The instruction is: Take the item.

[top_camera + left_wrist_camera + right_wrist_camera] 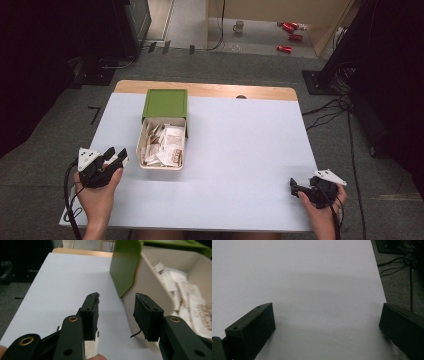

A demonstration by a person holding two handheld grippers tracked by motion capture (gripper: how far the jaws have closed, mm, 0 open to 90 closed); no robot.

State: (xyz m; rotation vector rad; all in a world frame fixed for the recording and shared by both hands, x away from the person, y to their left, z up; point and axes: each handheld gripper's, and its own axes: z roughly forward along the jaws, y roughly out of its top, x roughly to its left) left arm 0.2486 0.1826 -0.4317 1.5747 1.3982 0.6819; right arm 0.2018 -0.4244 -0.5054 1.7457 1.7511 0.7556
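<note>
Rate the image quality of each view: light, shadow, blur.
High view: even light on the table, dark room edges, slightly soft. Left gripper view: jaws sharp, the near wall of the box blurred. Right gripper view: dim, a broad soft shadow across the table, jaws dark and featureless.

Soft overhead light falls evenly on the pale counter [240, 150], while the room's left and right sides sink into near black. The high view is grainy and soft. In the right gripper view a broad faint shadow crosses the counter [312, 277].
</note>
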